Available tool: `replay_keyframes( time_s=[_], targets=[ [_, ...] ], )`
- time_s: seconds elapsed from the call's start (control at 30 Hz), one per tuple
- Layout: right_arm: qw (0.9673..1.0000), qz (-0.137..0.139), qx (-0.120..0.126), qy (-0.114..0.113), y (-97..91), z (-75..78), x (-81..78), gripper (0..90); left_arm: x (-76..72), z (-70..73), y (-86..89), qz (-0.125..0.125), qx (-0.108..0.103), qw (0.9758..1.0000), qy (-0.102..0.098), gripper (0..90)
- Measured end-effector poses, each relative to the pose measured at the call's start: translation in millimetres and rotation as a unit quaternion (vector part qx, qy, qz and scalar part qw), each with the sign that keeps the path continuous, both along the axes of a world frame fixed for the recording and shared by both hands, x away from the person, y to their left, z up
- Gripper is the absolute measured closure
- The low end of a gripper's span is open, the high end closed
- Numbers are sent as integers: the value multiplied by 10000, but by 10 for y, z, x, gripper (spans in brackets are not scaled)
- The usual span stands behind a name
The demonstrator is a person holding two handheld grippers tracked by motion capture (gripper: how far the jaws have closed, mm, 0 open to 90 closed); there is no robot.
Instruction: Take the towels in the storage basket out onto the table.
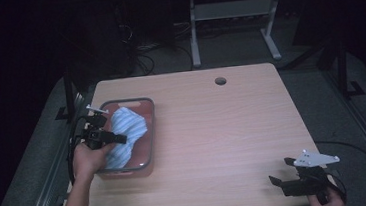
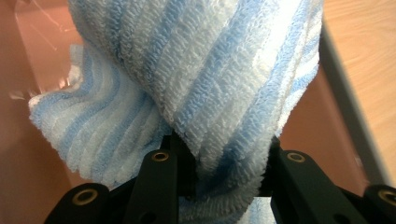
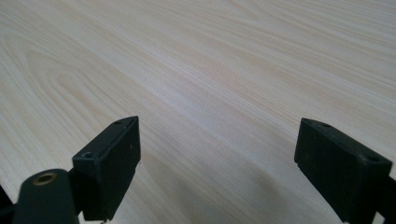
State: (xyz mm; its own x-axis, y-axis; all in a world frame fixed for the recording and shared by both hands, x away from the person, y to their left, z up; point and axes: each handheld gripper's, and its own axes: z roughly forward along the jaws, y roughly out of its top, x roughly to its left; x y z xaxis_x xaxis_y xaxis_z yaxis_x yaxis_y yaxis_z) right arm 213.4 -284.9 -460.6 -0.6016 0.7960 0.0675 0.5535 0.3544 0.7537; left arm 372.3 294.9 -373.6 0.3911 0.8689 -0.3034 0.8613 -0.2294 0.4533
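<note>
towel [image 1: 126,134], striped blue and white, sits bunched in a clear tub [image 1: 149,131] with a grey rim near the left edge of the wooden table [image 1: 223,129] in the high view; the tub's inside reads reddish under the cloth. the left gripper [image 1: 120,137] reaches over the tub's near left side, its black body lying across the towel's lower fold, with the person's left hand [image 1: 89,159] behind it and the forearm coming up from the bottom left. the right gripper [image 1: 281,170] rests low near the table's near right corner, well apart from the tub, a grey three-cornered plate on top of it, jaws pointing left across bare wood and standing apart. a round cable hole [image 1: 220,81] sits near the table's far edge. in the left gripper view the towel [image 2: 201,88] hangs thick and looped right ahead, a fold of it pinched between the two black jaws, which are clamped on the cloth at the bottom of the frame; a second flap of the towel spreads to the left, lower down. behind it lie the tub's reddish floor and clear wall [image 2: 28,56], the grey rim running up the right side, with pale table wood beyond it. in the right gripper view the two black jaws stand wide apart with nothing between them, over plain light wood grain [image 3: 210,70].
</note>
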Motion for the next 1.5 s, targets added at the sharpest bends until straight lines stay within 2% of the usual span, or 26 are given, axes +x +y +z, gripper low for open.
replay_keyframes(
  time_s=[0.2,0.67,0.87,0.97,1.2,1.5],
  targets=[
    [10000,24,-19,-11,14,4,-2,140,-19,80,42,119,-213,9996,-112,695],
    [10000,-5,-36,-32,27,18,2,140,-52,287,113,129,-685,9969,-358,694],
    [10000,7,-34,-24,40,17,4,140,-53,358,130,227,-684,9966,-390,693],
    [10000,2,-25,-50,27,21,5,140,-54,423,120,203,-750,9960,-443,693],
    [10000,-14,-28,-48,31,22,5,140,-38,570,62,172,-737,9958,-522,694],
    [10000,-25,-24,-57,37,30,7,140,-22,681,-30,109,-729,9957,-554,694]
  ],
)
